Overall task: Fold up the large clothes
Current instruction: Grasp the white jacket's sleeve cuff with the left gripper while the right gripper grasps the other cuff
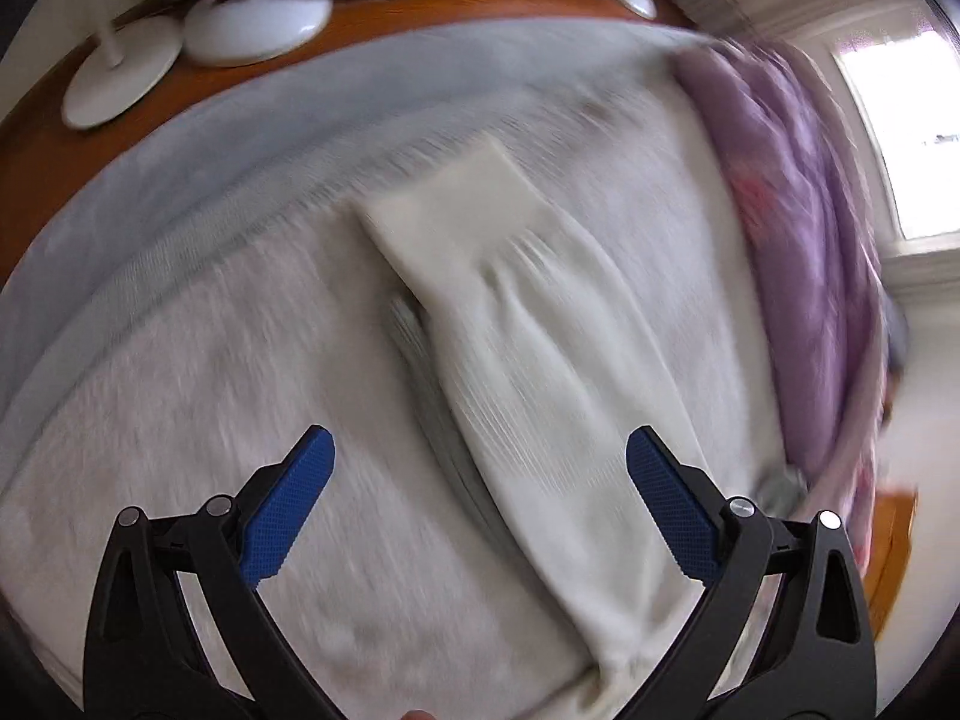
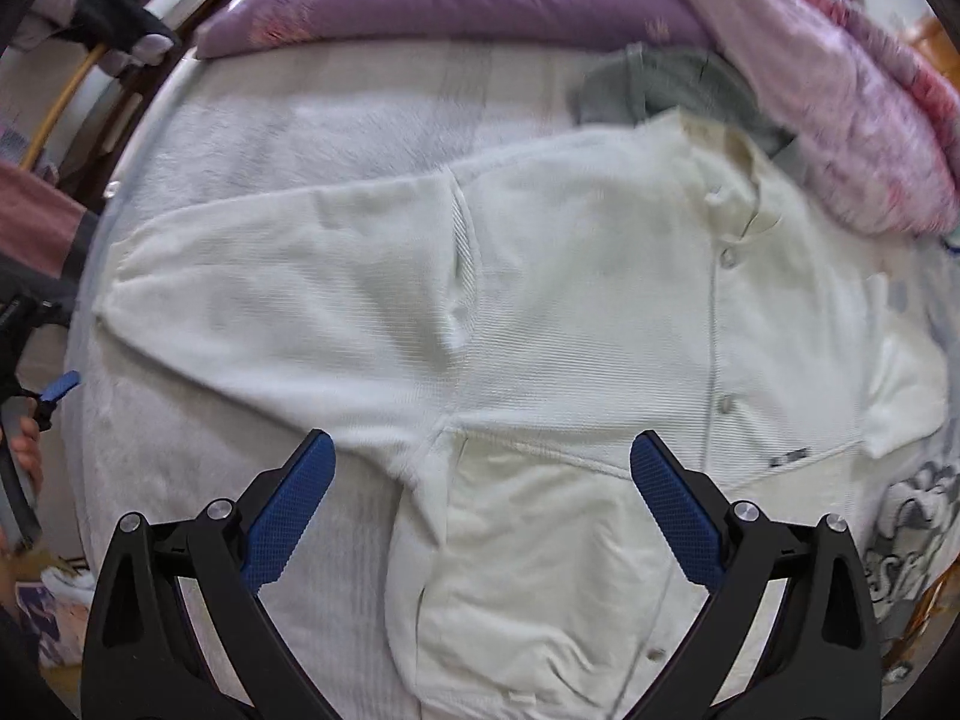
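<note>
In the left wrist view the left gripper (image 1: 480, 456) has its two blue-padded fingers (image 1: 288, 510) spread wide and holding nothing. One sleeve (image 1: 516, 324) of the white garment runs between them, from 6 o'clock up toward 12 o'clock, lying flat on the pale fleecy bed cover (image 1: 210, 360); whether the pads touch the cloth cannot be told, as the frame is blurred by motion. Its squared cuff end sits just above centre. Further out, at 2 to 3 o'clock, a purple quilt (image 1: 792, 228) is bunched along the bed's edge. Beyond the bed, at 10 to 11 o'clock, two white round objects (image 1: 258, 18) stand on the wooden floor (image 1: 54, 144).

In the right wrist view the right gripper (image 2: 483, 459) is likewise spread wide and empty, poised over the one white button-front garment (image 2: 600, 300), which lies spread across the cover. The folded lower part and the underarm seam lie between the fingers; one sleeve stretches to 9 o'clock, the collar lies at 1 o'clock. Three buttons show along the placket. Past the collar sits one grey cloth (image 2: 666, 84), then the quilt at 12 o'clock. At 9 o'clock the other gripper's blue tip shows
</note>
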Demonstrator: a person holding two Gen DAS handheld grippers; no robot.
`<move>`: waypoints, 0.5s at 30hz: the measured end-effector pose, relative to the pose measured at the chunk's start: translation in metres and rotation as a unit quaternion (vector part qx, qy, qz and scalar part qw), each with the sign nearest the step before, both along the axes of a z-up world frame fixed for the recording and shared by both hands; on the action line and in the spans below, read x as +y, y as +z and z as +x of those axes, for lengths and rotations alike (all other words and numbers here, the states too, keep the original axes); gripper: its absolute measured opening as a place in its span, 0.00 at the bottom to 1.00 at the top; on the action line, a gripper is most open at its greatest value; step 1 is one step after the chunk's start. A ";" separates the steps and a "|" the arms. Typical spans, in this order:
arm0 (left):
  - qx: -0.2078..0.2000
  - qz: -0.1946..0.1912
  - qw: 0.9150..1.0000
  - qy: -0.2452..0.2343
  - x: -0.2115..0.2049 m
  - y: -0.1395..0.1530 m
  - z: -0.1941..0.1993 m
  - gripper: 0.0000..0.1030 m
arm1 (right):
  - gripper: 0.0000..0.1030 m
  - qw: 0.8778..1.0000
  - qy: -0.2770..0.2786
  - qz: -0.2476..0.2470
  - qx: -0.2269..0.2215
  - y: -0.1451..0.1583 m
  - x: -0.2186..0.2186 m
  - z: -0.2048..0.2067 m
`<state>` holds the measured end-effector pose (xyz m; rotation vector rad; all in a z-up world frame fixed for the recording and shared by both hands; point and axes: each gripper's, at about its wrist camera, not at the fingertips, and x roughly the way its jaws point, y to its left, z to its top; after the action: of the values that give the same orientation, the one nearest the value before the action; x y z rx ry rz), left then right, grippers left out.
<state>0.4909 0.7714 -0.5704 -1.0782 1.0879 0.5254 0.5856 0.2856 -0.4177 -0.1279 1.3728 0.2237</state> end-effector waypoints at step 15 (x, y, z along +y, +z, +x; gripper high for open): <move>0.002 0.006 0.998 0.070 0.060 -0.041 0.007 0.15 | 0.63 0.983 -0.063 0.159 0.072 -0.076 -0.023 0.032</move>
<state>0.4976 0.8313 -0.6112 -1.1478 1.0162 0.6442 0.6179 0.2624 -0.4938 0.2452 1.4642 0.3488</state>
